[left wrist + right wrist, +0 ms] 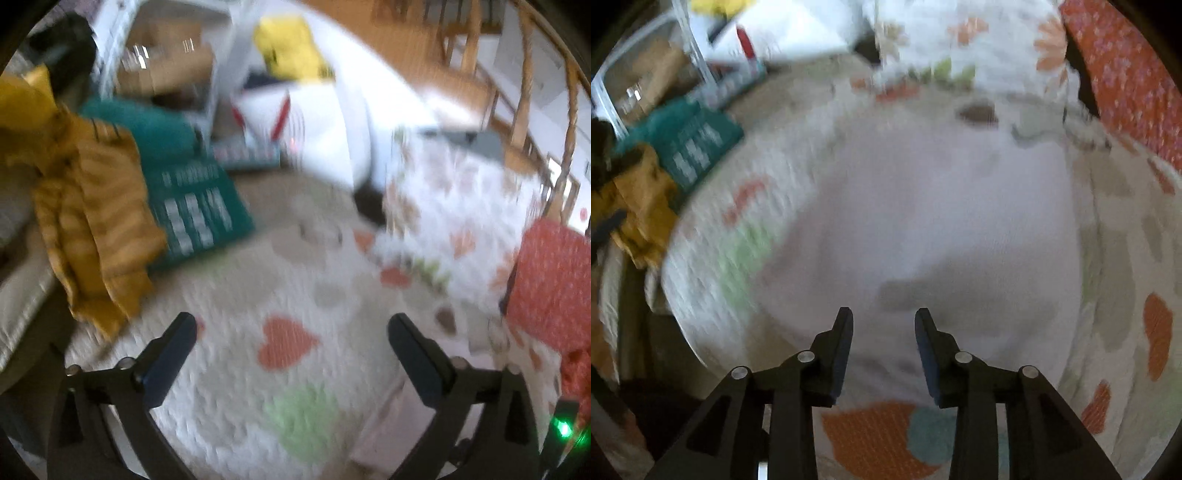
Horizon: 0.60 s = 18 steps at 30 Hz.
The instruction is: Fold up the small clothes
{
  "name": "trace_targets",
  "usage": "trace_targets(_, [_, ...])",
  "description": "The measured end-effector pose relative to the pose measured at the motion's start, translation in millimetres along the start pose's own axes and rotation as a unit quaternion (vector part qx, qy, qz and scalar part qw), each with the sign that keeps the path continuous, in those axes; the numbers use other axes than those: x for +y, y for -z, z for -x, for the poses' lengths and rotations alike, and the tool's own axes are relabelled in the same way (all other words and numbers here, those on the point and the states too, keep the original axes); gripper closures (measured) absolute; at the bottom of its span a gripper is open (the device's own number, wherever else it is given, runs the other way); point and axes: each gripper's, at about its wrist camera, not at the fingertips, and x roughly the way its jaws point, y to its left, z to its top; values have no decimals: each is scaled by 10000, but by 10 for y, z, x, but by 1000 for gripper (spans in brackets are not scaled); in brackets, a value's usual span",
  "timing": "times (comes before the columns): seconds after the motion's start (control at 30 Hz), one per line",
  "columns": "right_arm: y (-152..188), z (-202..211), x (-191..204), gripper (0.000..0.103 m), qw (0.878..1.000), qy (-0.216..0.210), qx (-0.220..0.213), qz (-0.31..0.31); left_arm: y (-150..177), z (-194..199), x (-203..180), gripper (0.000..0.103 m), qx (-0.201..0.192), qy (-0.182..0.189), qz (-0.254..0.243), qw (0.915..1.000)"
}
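Note:
A plain white garment (938, 221) lies spread flat on a white quilt with coloured hearts (288, 343), seen in the right wrist view. My right gripper (884, 317) hovers over its near edge, jaws partly open and empty. My left gripper (291, 325) is wide open and empty above the heart quilt (1123, 280); the white garment does not show in its view. Both views are motion-blurred.
A mustard striped garment (92, 229) and a teal printed one (192, 206) lie at the quilt's left edge, also in the right wrist view (639, 206) (694, 144). A floral white cloth (454, 218) and a red patterned cloth (554, 284) lie to the right. Boxes (166, 66) stand behind.

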Motion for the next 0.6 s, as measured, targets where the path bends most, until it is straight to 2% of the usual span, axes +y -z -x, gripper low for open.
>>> trace_targets(0.1, [-328,-147,96,65,9998,131,-92,107,-65,85,6,0,-267,316,-25,9991])
trace_targets(0.2, [-684,-429,189,65,9988,408,-135,215,-78,-43,30,0,163,704,-17,9974])
trace_targets(0.27, [-948,-599,224,65,9978,594,-167,237,-70,-195,70,0,569,648,61,9963])
trace_targets(0.33, [-1203,-837,219,65,9978,610,175,210,-74,-307,145,0,762,523,254,9954])
trace_targets(0.43, [-1483,-1216,145,65,9922,909,852,109,-97,-406,237,0,858,399,511,9942])
trace_targets(0.47, [-1535,-1377,128,71,9885,922,1192,159,-117,-439,267,0,880,410,604,9934])
trace_targets(0.5, [-1575,-1545,114,86,9837,951,1509,205,-132,-465,292,0,913,419,678,9926])
trace_targets(0.53, [-1621,-1647,116,87,9811,1050,1604,247,-137,-481,300,0,930,415,711,9923])
trace_targets(0.6, [-1744,-1757,153,87,9810,1159,1518,344,-134,-487,310,0,928,401,731,9922])
